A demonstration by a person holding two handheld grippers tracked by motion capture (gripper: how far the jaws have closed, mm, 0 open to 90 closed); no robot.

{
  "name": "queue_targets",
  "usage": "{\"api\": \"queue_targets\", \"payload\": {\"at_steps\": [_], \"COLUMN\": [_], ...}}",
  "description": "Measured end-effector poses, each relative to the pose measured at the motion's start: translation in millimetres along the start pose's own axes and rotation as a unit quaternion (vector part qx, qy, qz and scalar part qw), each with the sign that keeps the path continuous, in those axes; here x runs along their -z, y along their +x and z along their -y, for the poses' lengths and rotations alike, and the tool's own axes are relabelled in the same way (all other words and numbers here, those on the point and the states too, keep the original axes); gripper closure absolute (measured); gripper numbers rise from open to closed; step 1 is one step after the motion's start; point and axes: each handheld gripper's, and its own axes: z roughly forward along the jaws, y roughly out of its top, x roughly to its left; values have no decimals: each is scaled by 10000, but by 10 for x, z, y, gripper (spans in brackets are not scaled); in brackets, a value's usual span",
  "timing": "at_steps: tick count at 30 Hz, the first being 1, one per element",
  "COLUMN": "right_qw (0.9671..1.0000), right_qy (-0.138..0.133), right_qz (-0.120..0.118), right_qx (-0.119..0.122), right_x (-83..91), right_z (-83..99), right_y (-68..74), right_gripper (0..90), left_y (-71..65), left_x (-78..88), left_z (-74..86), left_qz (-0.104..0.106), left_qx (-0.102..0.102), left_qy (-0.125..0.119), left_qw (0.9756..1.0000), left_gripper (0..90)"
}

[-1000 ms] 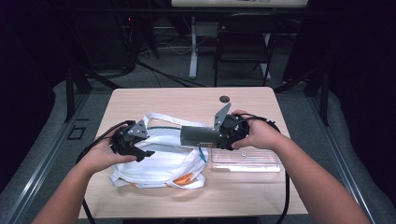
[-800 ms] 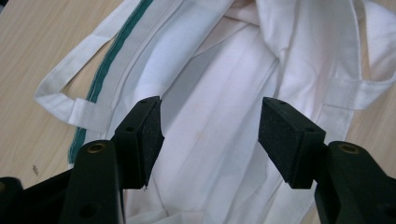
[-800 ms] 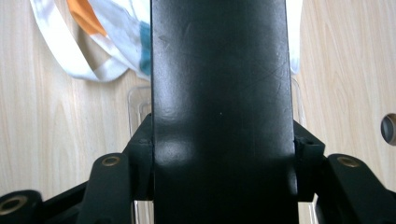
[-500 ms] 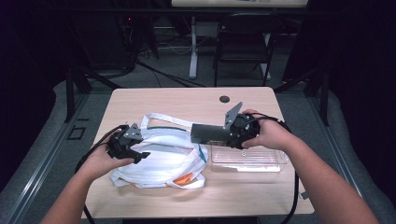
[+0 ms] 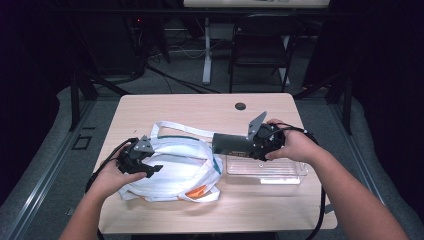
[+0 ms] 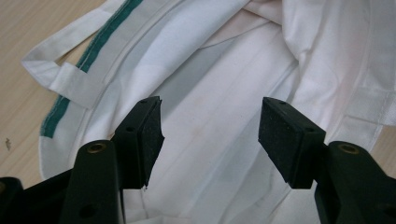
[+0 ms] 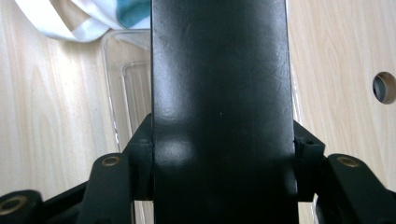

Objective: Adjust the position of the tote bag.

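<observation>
Two grippers working: right gripper (image 5: 239,145) is clamping a black box (image 7: 223,93) above the clear tray (image 5: 280,175); left gripper (image 6: 210,140), released, is hovering over the white bag (image 5: 175,167) mid-desk. Risk: unheld, the bag mouth collapses and blocks the box.

Wooden table (image 5: 165,107) — dark chair (image 5: 260,47) behind.

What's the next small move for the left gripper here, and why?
Probably lower the left gripper a little and close it on the upper layer of the white bag. Its jaws stand open just over the fabric with nothing between the pads, while the right gripper holds a flat black box clamped near the bag, above the clear tray. The bag's mouth seems to need lifting first.
</observation>
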Motion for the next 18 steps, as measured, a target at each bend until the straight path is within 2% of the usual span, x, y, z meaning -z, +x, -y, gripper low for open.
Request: {"api": "queue_targets", "payload": {"at_steps": [5, 9, 18], "right_qw": [10000, 10000, 9998], "right_qy": [-2, 37, 144], "right_qz": [44, 40, 45], "right_qx": [-41, -53, -106], "right_x": [16, 24, 27], "right_z": [86, 152, 324], "right_y": [-19, -30, -68], "right_gripper": [421, 421, 421], "left_y": [-30, -47, -57], "left_x": [-46, -67, -17], "left_z": [40, 58, 96], "left_qz": [56, -7, -42], "left_qx": [85, 46, 109], "left_qy": [-100, -49, -183], "left_qw": [9999, 10000, 9998], "left_gripper": [397, 398, 398]}}
